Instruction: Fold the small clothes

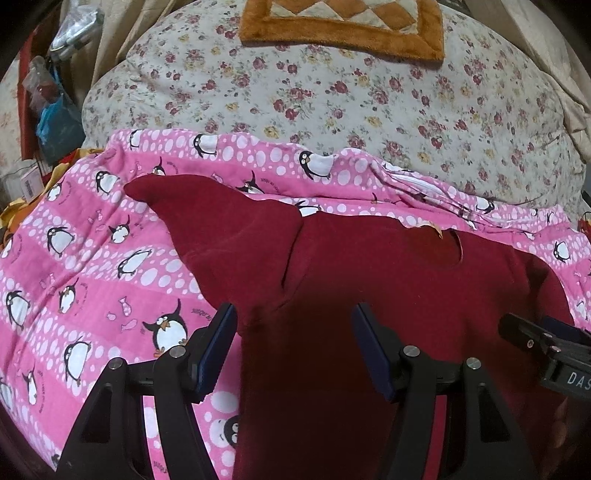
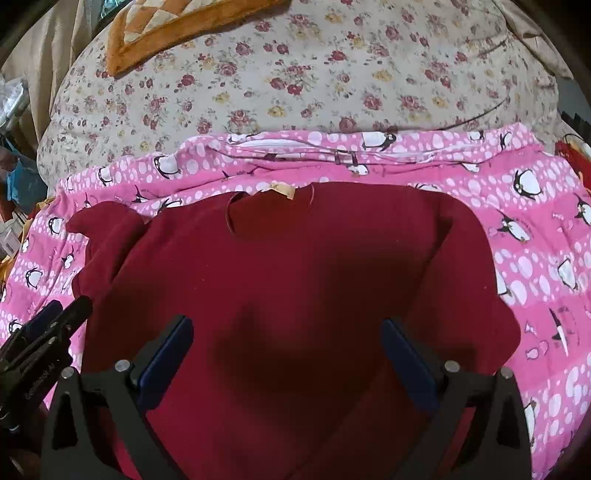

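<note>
A dark red long-sleeved top (image 1: 369,295) lies flat on a pink penguin-print cloth (image 1: 74,258), neck opening with a tan label (image 2: 280,192) at the far side. Its left sleeve (image 1: 221,229) spreads out to the far left; the right sleeve (image 2: 476,266) lies along the body. My left gripper (image 1: 293,332) is open and empty, hovering over the top's left armpit. My right gripper (image 2: 288,343) is open and empty over the middle of the top. Each gripper shows at the edge of the other's view: the right one (image 1: 543,339) and the left one (image 2: 55,321).
The pink cloth (image 2: 535,258) lies on a floral-print quilt (image 1: 332,99). An orange-bordered patchwork mat (image 1: 343,26) lies at the quilt's far side. Bags and clutter (image 1: 48,92) stand beyond the left edge.
</note>
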The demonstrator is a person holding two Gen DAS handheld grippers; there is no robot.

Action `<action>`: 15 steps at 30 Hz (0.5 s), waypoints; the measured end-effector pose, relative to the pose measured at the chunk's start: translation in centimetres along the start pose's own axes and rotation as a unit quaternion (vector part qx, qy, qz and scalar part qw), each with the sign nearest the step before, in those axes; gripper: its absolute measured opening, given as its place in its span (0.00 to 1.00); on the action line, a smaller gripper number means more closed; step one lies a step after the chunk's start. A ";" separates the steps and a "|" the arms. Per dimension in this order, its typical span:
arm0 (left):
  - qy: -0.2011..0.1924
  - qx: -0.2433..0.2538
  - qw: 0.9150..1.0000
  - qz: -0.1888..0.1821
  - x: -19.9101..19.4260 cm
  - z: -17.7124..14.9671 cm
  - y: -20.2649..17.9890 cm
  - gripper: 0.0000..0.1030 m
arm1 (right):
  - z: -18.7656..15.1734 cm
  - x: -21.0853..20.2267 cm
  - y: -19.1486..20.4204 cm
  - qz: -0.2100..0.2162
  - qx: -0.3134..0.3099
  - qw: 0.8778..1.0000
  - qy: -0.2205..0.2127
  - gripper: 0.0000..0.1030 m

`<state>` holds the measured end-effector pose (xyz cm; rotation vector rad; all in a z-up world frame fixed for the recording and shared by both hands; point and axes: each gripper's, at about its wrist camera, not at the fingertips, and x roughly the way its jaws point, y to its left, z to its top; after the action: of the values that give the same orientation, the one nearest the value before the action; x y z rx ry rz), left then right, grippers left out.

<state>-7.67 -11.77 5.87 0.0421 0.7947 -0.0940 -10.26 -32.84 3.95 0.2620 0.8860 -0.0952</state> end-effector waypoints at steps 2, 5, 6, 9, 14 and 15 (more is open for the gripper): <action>0.001 0.004 1.000 0.004 0.1 -0.1 -0.2 0.44 | 0.0 0.0 0.0 -0.001 -0.003 1.000 0.000 1.00; 0.004 0.006 1.000 0.005 0.3 -0.2 -0.3 0.44 | -0.3 0.2 0.3 -0.008 -0.010 1.000 0.001 1.00; 0.004 0.007 1.000 0.004 0.2 -0.2 -0.3 0.44 | -0.4 0.3 0.4 -0.012 -0.012 1.000 0.002 1.00; 0.002 0.006 1.000 0.003 0.1 -0.2 -0.2 0.44 | -0.6 0.5 0.7 -0.013 -0.015 1.000 0.004 1.00; 0.003 0.004 1.000 0.003 0.1 -0.2 -0.2 0.44 | -0.7 0.4 0.7 -0.013 -0.014 1.000 0.002 1.00; 0.003 0.004 1.000 0.004 0.1 -0.1 -0.2 0.44 | -0.7 0.4 0.7 -0.013 -0.013 1.000 0.002 1.00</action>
<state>-7.75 -11.92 5.73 0.0522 0.8005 -0.0894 -10.37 -32.01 3.33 0.2259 0.8950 -0.1070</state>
